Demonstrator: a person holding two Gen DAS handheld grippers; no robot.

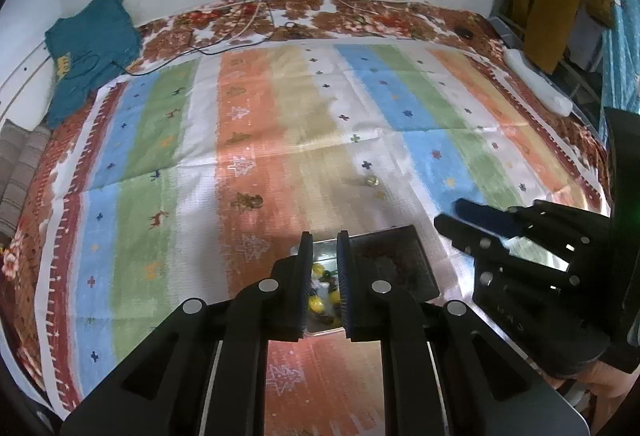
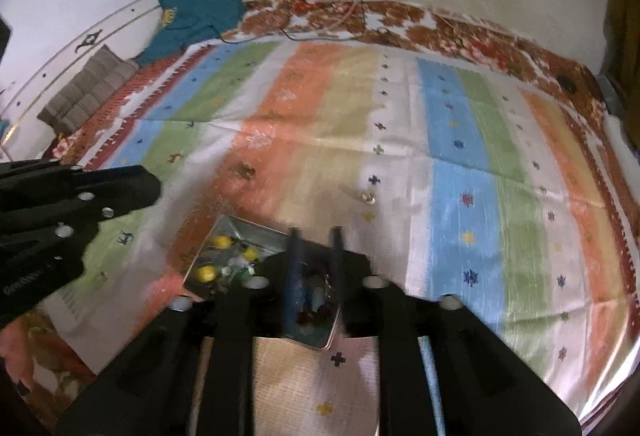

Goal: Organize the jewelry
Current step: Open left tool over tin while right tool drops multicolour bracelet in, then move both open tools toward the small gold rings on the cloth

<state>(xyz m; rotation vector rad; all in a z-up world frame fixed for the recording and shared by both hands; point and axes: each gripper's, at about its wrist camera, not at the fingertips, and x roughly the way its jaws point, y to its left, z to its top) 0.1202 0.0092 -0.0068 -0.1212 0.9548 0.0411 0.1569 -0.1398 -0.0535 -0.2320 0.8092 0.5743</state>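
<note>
Far left, a teal garment (image 1: 90, 48) lies crumpled against the wall, well clear of the action. Moving right across the striped bedspread (image 1: 248, 124), the left gripper (image 1: 325, 276) hovers just above the open metal jewelry box (image 2: 240, 232), fingers drawn narrow with only a slim gap and nothing pinched between them. Through that gap the yellow beads (image 1: 317, 303) show, piled with green and white pieces in the box's left tray. Right beside it sits the box's darker tray (image 1: 394, 260), holding small reddish bits; what they are is too blurred to say.

Further right, the right gripper (image 2: 316, 236) hangs over that darker tray, fingers a little apart, and the blur hides whether a thin piece is caught there, so I cannot tell. Beyond the box, out on the cream stripe, a small gold trinket (image 1: 372, 180) lies alone, apart from everything.

My read: this is the sorting step, pieces going tray to tray, and that stray trinket looks unfinished. The next move likely calls for reaching far past the box, fingers opened wider, then a fine pinch low against soft cloth.
</note>
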